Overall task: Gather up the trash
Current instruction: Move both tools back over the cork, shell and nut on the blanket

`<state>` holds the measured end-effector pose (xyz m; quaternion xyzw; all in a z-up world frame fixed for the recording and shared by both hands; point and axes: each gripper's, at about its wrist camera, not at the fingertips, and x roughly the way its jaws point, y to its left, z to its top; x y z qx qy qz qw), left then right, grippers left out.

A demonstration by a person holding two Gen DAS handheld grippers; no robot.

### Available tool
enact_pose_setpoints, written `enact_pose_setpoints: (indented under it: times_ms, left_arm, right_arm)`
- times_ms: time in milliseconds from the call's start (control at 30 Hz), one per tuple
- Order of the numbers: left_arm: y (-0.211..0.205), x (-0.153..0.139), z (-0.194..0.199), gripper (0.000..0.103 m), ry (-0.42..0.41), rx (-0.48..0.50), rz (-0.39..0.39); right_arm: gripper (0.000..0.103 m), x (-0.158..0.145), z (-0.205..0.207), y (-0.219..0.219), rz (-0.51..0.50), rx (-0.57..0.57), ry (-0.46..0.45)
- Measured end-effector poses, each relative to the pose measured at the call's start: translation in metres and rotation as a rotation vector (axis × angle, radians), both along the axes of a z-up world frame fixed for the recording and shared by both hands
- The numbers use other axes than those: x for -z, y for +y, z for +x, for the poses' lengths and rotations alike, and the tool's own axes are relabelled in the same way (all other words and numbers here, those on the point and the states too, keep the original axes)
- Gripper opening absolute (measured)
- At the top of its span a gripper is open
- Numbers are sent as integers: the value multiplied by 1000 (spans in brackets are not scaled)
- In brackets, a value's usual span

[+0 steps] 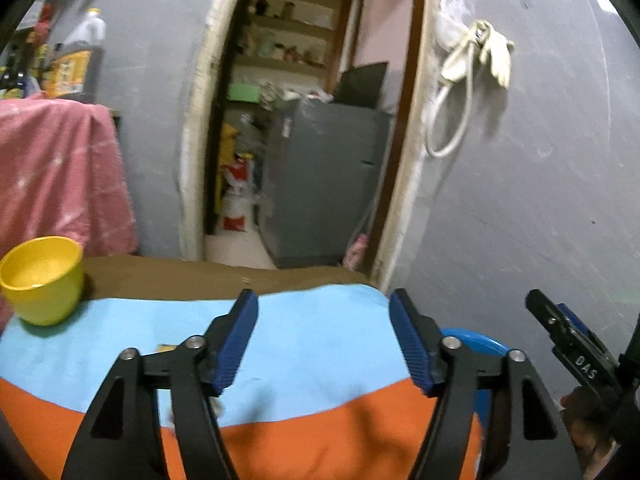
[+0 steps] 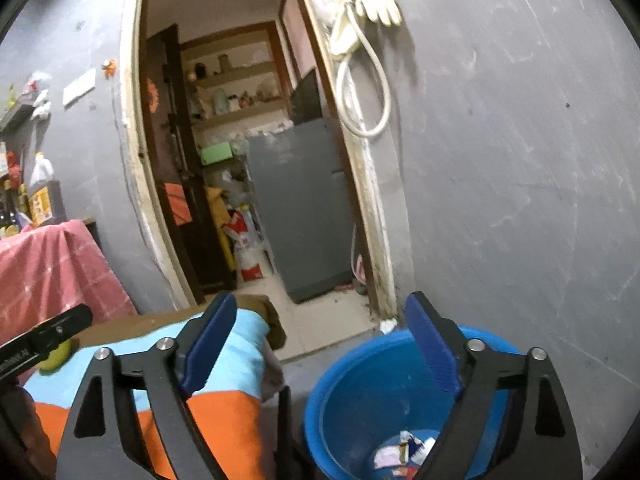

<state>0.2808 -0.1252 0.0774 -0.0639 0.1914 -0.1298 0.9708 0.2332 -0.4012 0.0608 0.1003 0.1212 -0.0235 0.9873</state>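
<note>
Grey wall; trash in blue bucket.

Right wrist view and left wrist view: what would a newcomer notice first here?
Likely the blue bucket on the floor beside the table, with trash scraps at its bottom. The open right gripper hangs above its rim. Next, the yellow cup on the blue-and-orange cloth, left of the open left gripper.

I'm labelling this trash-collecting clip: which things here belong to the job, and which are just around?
Job: blue bucket; wrappers in its bottom; small scrap on the cloth.

Just around: yellow cup; striped cloth; gloves on the wall; grey fridge.
</note>
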Motion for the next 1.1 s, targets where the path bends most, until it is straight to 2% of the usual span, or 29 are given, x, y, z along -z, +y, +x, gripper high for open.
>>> enact_pose_setpoints:
  times_ms: [67, 100, 167, 400, 733, 1100]
  left_arm:
    - [12, -1, -3, 86, -19, -32, 2]
    - [18, -2, -6, 89, -37, -61, 3]
    - [32, -2, -16, 100, -83, -124, 5]
    - [61, 3, -40, 101, -152, -246, 61]
    - [111, 9, -58, 101, -184, -357, 44]
    - [132, 23, -73, 101, -199, -426, 77]
  right_arm:
    - [97, -2, -2, 8, -8, -14, -26]
    - [103, -4, -4, 14, -15, -22, -48]
    - [103, -7, -6, 22, -24, -37, -76]
    - [103, -16, -11, 62, -77, -114, -174]
    - [103, -20, -31, 111, -147, -222, -326]
    - [103, -11, -25, 150, -224, -319, -292]
